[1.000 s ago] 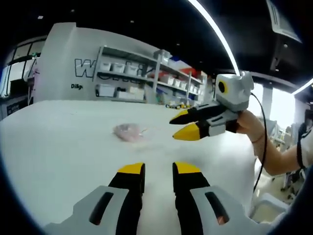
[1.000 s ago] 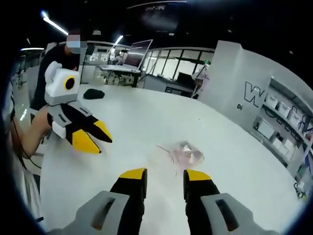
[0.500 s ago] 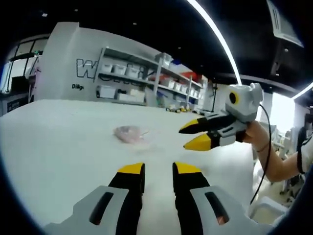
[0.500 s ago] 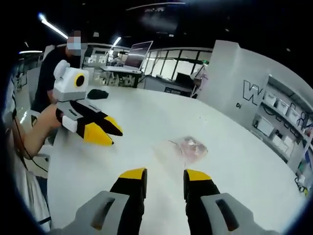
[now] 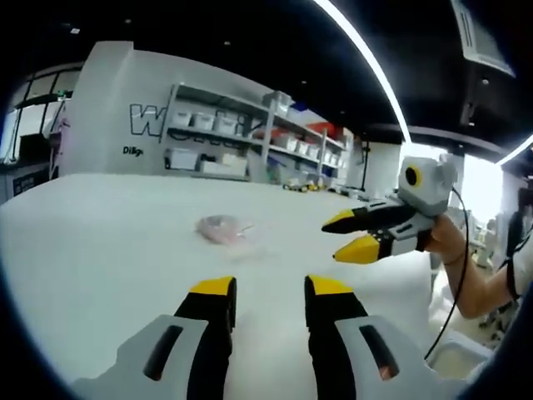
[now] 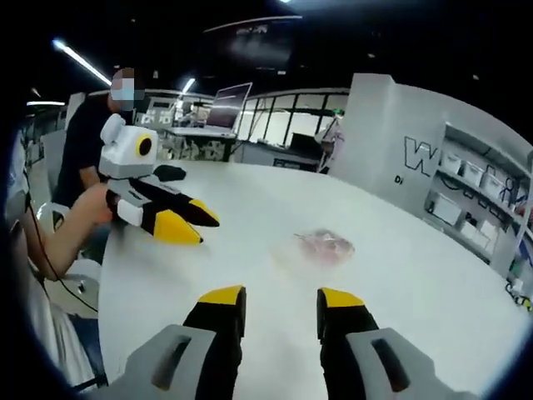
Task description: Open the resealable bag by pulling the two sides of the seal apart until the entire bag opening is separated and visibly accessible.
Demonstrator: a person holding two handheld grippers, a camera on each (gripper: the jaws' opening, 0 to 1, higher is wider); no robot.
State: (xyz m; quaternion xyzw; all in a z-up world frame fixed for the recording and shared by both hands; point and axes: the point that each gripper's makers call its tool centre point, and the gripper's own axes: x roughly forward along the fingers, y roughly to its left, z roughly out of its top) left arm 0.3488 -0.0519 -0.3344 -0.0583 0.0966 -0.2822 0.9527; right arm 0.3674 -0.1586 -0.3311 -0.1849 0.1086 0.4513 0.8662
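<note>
A small resealable bag (image 5: 221, 227) lies flat on the white table (image 5: 100, 242), clear plastic with a pinkish look to what is inside; the contents are too blurred to name. In the right gripper view the bag (image 6: 326, 246) sits out past the jaws and a little to their right, with a faint sheen of plastic spreading from it toward the camera. Whether its seal is shut or parted cannot be told. Nothing touches it.

The left gripper (image 5: 265, 290) hovers above the table short of the bag, its yellow-tipped jaws parted with a clear gap between them and nothing held. In the right gripper view the left gripper (image 6: 196, 227) comes in from the left, held in a hand (image 6: 102, 204), level over the table and pointing toward the bag, well apart from it.

The right gripper (image 6: 281, 298) likewise hangs over the table on the near side of the bag, jaws spread and empty. In the left gripper view the right gripper (image 5: 354, 236) enters from the right, gripped by a hand (image 5: 445, 242), with a black cable (image 5: 454, 250) hanging past the wrist. Its tips aim toward the bag but stay clear of it.

Beyond the table stands a shelving rack (image 5: 250, 137) with white bins, and a dark object (image 6: 169, 172) rests on the table's far edge.
</note>
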